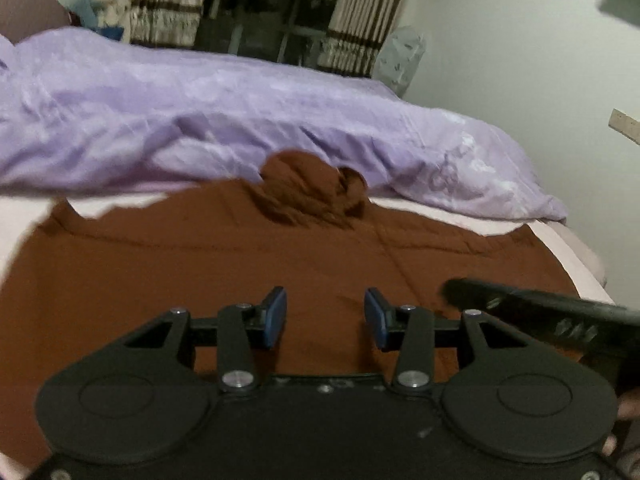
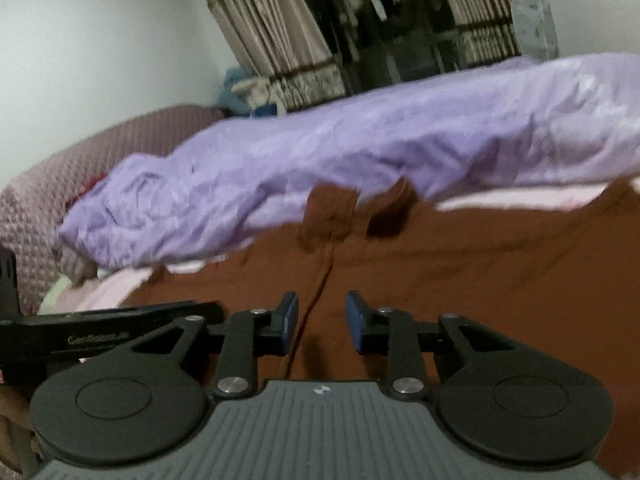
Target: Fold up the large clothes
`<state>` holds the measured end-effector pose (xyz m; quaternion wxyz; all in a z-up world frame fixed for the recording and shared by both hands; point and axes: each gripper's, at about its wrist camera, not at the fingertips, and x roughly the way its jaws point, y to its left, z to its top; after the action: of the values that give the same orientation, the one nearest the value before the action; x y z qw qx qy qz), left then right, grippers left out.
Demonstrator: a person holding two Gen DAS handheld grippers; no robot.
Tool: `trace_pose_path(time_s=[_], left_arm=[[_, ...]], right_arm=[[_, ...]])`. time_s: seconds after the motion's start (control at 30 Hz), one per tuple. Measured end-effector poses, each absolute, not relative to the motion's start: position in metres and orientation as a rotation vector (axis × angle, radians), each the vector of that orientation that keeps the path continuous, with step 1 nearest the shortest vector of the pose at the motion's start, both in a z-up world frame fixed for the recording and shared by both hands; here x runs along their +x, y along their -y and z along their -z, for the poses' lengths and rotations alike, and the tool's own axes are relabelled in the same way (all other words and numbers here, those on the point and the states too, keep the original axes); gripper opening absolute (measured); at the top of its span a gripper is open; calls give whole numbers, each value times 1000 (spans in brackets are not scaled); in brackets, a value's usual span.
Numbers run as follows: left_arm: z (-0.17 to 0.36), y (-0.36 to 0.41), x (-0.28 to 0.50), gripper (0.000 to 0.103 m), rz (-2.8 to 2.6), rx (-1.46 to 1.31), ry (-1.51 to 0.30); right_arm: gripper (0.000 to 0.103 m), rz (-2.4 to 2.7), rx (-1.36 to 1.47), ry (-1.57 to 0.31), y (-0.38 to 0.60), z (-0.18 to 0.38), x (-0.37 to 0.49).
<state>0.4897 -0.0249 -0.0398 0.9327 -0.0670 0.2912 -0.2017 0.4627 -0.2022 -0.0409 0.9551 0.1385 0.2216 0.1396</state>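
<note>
A large brown garment [image 1: 208, 256] lies spread flat on the bed, with a bunched brown lump [image 1: 312, 192] at its far edge. The right wrist view has the same brown garment [image 2: 480, 264], a seam running down its middle and two flaps raised at its far edge. My left gripper [image 1: 325, 317] hovers over the cloth, jaws apart, nothing between the blue pads. My right gripper [image 2: 321, 322] is likewise open above the cloth with an empty gap. In the left wrist view the right gripper's black body enters at the right edge; in the right wrist view the left gripper's body shows at the left edge.
A rumpled lilac duvet [image 1: 224, 120] lies across the bed behind the garment. Pale pink sheet [image 1: 560, 232] shows at the bed's right edge. A quilted mauve headboard [image 2: 80, 152] stands on the left. Curtains and an open wardrobe [image 1: 264, 4] fill the back wall.
</note>
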Motion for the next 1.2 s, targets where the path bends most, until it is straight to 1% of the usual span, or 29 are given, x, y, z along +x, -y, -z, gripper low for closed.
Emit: trace_pose_path(time_s=[0.07, 0.17, 0.23, 0.4, 0.5, 0.53, 0.6, 0.67, 0.8, 0.93, 0.97, 1.0, 1.07, 1.2], left_arm=[[54, 27, 497, 44, 379, -117, -618], [68, 15, 505, 44, 359, -142, -631], [68, 2, 506, 44, 362, -178, -626], [63, -40, 512, 44, 238, -142, -606], [67, -74, 522, 44, 174, -217, -619], [68, -81, 525, 44, 167, -240, -620], [74, -92, 529, 44, 165, -271, -616], [83, -95, 531, 44, 157, -300, -607], [84, -81, 532, 44, 136, -193, -585], [71, -86, 524, 44, 149, -192, -610], [64, -89, 517, 44, 159, -201, -614], [59, -90, 508, 44, 172, -203, -610], [49, -94, 488, 45, 183, -193, -593], [41, -102, 438, 46, 184, -187, -563]], right_arm=[[29, -264, 261, -468, 195, 50, 468], [23, -223, 254, -478, 204, 59, 473], [23, -195, 254, -477, 217, 60, 473], [23, -15, 248, -469, 275, 64, 473], [23, 91, 234, -464, 308, 68, 474], [22, 105, 225, -468, 314, 70, 475], [11, 115, 238, -483, 328, 78, 477], [9, 110, 258, -477, 329, 85, 477], [9, 113, 207, -472, 326, 88, 476], [10, 99, 278, -491, 337, 77, 471], [13, 105, 293, -490, 338, 71, 466], [20, 111, 296, -481, 339, 67, 462], [26, 120, 280, -451, 337, 59, 442], [26, 112, 271, -421, 338, 54, 403]])
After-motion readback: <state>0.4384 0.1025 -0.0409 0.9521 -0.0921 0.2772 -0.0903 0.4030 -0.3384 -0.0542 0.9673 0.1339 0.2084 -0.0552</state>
